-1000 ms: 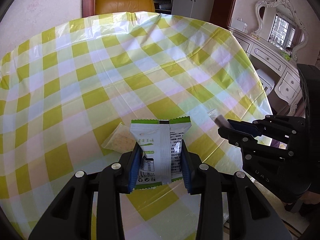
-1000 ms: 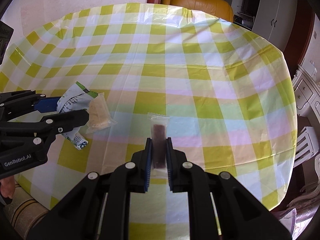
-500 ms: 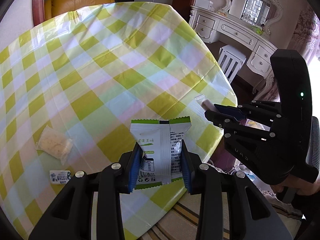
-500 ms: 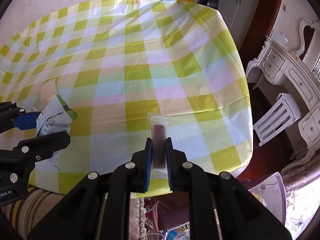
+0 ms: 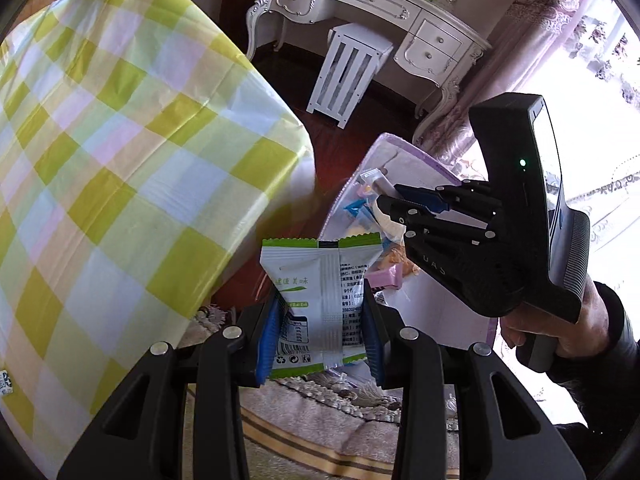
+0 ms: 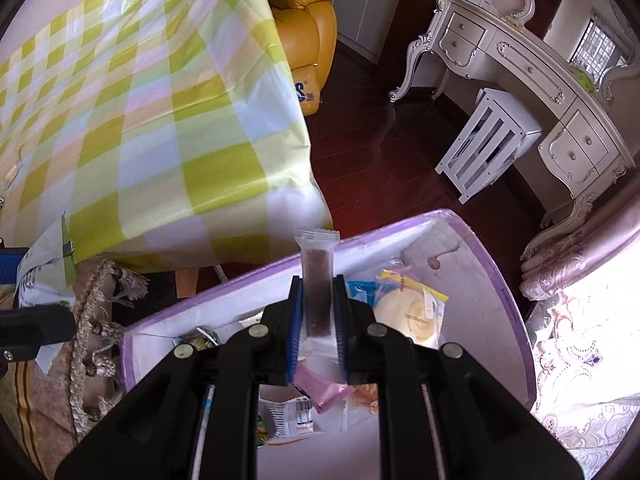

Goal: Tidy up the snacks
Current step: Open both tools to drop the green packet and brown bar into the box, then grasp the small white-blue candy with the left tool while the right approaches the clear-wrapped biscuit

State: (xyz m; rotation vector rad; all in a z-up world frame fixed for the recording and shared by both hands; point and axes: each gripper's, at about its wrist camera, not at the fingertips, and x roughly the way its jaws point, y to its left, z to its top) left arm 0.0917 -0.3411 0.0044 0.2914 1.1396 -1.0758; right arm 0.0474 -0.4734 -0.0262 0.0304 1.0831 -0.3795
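Observation:
My left gripper (image 5: 322, 296) is shut on a white and green snack packet (image 5: 316, 280), held upright past the table's edge, beside a purple-rimmed box (image 5: 404, 152). In the right wrist view that packet (image 6: 40, 276) shows at the far left. My right gripper (image 6: 318, 284) hangs over the box (image 6: 480, 240) with a thin brown snack bar (image 6: 317, 264) in a clear wrapper between its pads. Its jaws are opening, and the pads still touch the wrapper. The box holds several snacks, among them a round yellow pack (image 6: 412, 308) and a pink packet (image 6: 324, 392).
The table with the yellow-green checked cloth (image 5: 100, 160) lies to the left, with a small packet (image 5: 6, 380) at its near edge. A white stool (image 5: 352, 68) and a dressing table (image 5: 380, 4) stand behind the box. A fringed cloth (image 6: 96, 320) lies beside the box.
Both grippers swung right, off the table, and now hang by the purple-rimmed box. Each still carries its snack. The pale packet left on the table is out of view.

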